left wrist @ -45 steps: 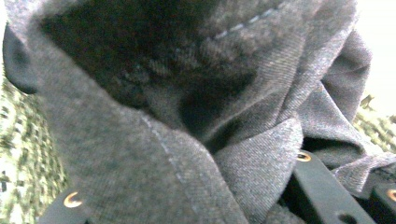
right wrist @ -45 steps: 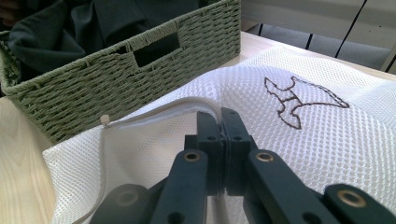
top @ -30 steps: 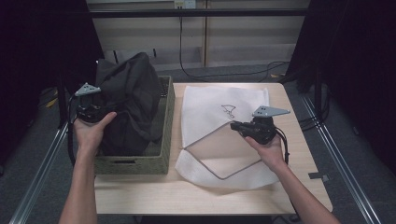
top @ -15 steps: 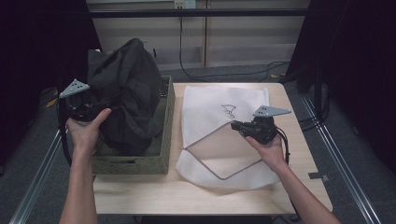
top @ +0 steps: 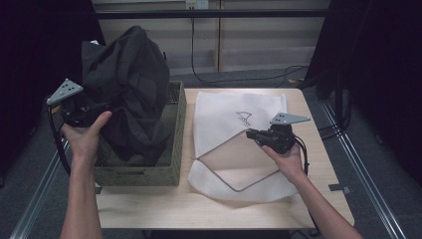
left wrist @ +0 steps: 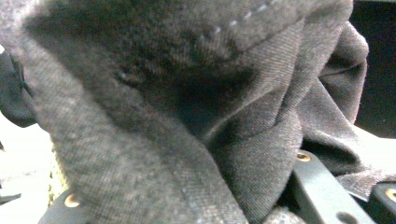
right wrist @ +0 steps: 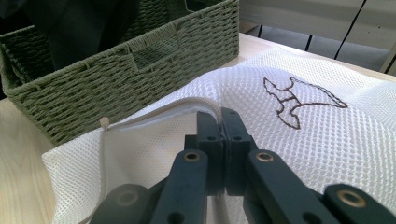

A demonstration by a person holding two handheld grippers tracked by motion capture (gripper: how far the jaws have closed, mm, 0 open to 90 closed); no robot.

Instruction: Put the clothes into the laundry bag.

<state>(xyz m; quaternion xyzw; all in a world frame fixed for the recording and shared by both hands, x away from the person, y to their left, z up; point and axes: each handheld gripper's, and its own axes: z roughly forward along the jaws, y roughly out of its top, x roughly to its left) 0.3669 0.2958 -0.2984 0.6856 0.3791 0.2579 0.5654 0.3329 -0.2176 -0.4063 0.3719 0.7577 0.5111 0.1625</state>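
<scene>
L gripper clamps dark grey woven garment, held above green wicker basket. R gripper pinches rim of white mesh laundry bag on wooden table.

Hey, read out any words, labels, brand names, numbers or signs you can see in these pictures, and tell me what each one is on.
No readable words, numbers or brand names.
White mesh bag: one brown outline drawing, a figure without letters.
Dark garment: no label or print visible.
Green woven basket: no tag or writing.
Small pale fitting on the far wall: too small and blurred to read.
</scene>
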